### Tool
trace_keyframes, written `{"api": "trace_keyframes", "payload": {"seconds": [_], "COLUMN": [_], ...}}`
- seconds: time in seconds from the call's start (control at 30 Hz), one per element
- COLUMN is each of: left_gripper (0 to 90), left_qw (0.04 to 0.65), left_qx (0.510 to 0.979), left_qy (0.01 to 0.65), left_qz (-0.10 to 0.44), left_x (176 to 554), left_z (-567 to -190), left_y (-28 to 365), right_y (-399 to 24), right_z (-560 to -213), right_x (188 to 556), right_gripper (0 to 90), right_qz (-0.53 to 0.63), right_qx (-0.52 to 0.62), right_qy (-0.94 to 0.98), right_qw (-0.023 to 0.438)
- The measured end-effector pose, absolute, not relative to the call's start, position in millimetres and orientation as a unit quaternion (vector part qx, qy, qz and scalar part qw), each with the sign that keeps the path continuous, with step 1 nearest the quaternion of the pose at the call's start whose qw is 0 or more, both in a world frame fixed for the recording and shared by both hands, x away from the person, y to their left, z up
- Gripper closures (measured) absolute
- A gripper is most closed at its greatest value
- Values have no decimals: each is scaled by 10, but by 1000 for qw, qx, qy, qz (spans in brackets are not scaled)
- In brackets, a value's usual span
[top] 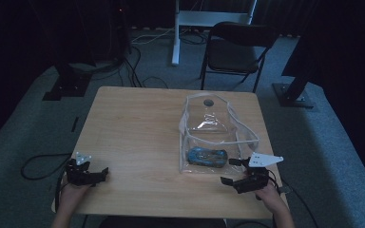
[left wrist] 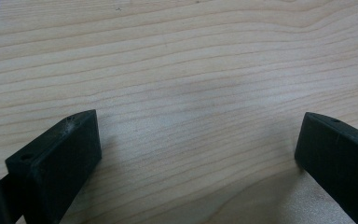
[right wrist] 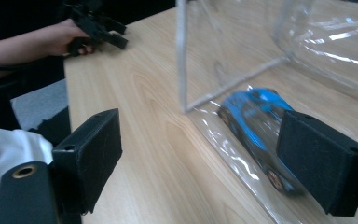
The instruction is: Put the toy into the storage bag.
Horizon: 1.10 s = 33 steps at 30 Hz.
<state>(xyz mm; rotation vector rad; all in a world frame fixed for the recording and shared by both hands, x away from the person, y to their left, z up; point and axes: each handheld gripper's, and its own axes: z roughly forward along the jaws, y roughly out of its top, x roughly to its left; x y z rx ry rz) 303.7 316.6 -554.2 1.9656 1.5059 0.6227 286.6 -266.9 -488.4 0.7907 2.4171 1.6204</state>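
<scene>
Two hand-held grippers [top: 232, 171], one car [top: 207, 156], one bag [top: 209, 124].

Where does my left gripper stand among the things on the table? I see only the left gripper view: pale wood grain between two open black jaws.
Observer: The left gripper sits at the near left corner of the light wooden table, away from everything else.
Operator: What else is on the table?
Observer: A clear plastic pouch with white edging lies right of centre, with a small blue toy car inside its near end.
Operator: And the other gripper?
Observer: The right gripper is open, just near of the pouch's near right corner; in its own view the car lies between its jaws, farther off.
</scene>
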Motion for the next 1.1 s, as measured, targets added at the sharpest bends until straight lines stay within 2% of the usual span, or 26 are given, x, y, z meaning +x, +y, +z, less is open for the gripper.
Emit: {"api": "trace_keyframes", "payload": {"seconds": [0.53,1.1], "left_gripper": [8,8], "left_qw": [290,290], "left_qx": [737,736], "left_qy": [565,565], "left_qz": [234,233], "left_x": [3036,3035], "left_z": [-5542,-5542], "left_y": [3167,3166], "right_y": [-2900,-3087], "right_z": [-5308,-5495], "right_x": [2863,2763], "right_gripper": [137,138], "right_qz": [505,479], "right_qx": [308,360], "right_qy": [803,794], "right_qw": [68,100]}}
